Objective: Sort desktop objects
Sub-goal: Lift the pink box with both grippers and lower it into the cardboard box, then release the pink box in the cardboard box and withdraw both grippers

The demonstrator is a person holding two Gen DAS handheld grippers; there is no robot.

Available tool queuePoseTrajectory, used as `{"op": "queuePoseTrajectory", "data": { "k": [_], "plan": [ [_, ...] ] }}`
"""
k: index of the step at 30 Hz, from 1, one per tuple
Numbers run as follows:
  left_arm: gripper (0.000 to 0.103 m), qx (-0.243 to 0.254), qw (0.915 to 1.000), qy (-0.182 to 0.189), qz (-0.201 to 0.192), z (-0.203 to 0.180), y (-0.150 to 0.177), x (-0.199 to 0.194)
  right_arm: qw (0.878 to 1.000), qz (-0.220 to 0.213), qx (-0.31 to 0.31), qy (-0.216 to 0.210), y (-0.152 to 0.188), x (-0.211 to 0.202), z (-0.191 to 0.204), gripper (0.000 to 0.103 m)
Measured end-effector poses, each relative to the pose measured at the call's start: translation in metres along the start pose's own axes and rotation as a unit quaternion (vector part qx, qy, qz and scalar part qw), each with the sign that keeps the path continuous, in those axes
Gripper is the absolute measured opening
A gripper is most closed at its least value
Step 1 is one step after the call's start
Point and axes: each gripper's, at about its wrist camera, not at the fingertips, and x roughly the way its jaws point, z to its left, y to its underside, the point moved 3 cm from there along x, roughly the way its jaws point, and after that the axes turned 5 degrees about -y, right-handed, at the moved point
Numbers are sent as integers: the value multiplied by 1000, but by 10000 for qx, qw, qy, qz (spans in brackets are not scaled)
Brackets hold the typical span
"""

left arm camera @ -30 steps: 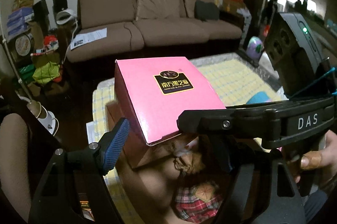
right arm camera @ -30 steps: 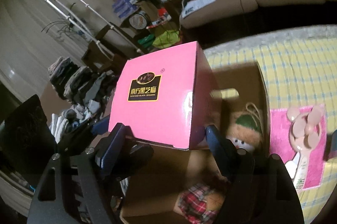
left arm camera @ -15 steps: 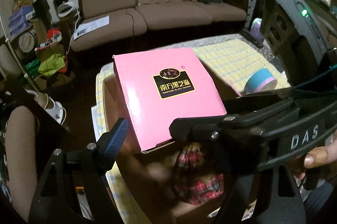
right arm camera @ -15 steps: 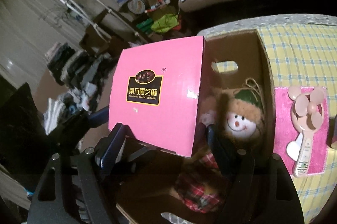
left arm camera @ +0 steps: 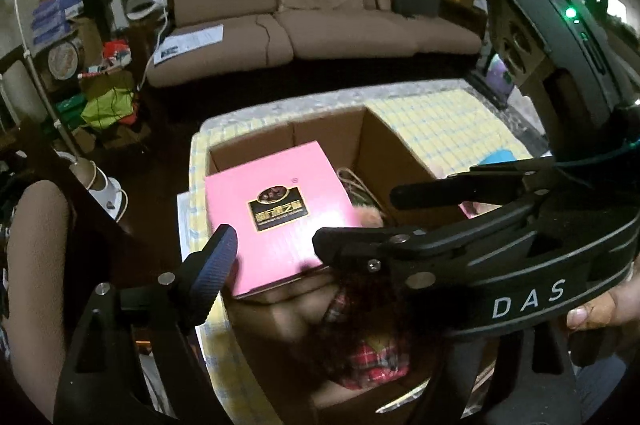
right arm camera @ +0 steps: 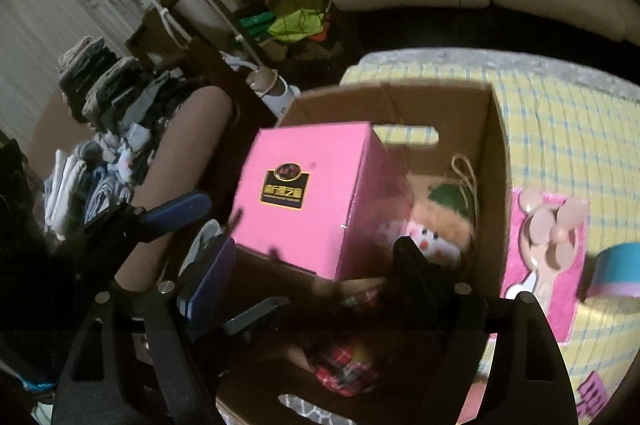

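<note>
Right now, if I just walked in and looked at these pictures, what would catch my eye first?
The bright pink box with a dark label, sitting in the open cardboard box on the yellow checked cloth. Beside it in the same box lies a stuffed doll with a white smiling face. On the cloth just outside lies a small pink fan on a pink mat.

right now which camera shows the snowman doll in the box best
The right wrist view: the snowman doll shows its face and green hat beside the pink box. In the left wrist view only its fur and hanging string peek out behind that box.
</note>
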Motion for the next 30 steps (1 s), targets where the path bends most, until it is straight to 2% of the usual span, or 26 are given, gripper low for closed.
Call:
{"op": "queuePoseTrajectory", "data": {
  "k": [5, 10, 14, 17, 20, 21, 26, 30],
  "plan": [
    [86, 162, 9998, 56, -78, 4, 0, -8, 9986, -121, -454, 262, -2, -5, 16, 84],
    [82, 443, 9989, 23, -127, -2, 3, -14, 9961, -191, -748, 439, 2, -11, 24, 84],
    [82, 251, 9997, -11, -48, 10, 3, -6, 9957, -277, -668, 571, 2, -22, 14, 85],
    [71, 77, 10000, -12, 36, 18, 4, 3, 9954, -328, -589, 684, 2, -31, 3, 85],
    [58, 102, 9999, -13, 125, 19, 7, 11, 9943, -304, -624, 807, 7, -37, -3, 85],
    [55, 93, 9999, 39, 139, 18, 9, 12, 9938, -290, -648, 852, 9, -39, -5, 85],
    [52, -46, 9988, 452, 184, 10, 23, 10, 9910, -137, -845, 1027, 26, -37, -10, 84],
    [52, -180, 9948, 864, 514, 0, 31, 21, 9835, 140, -1123, 1414, 46, -22, -15, 80]
  ]
}}
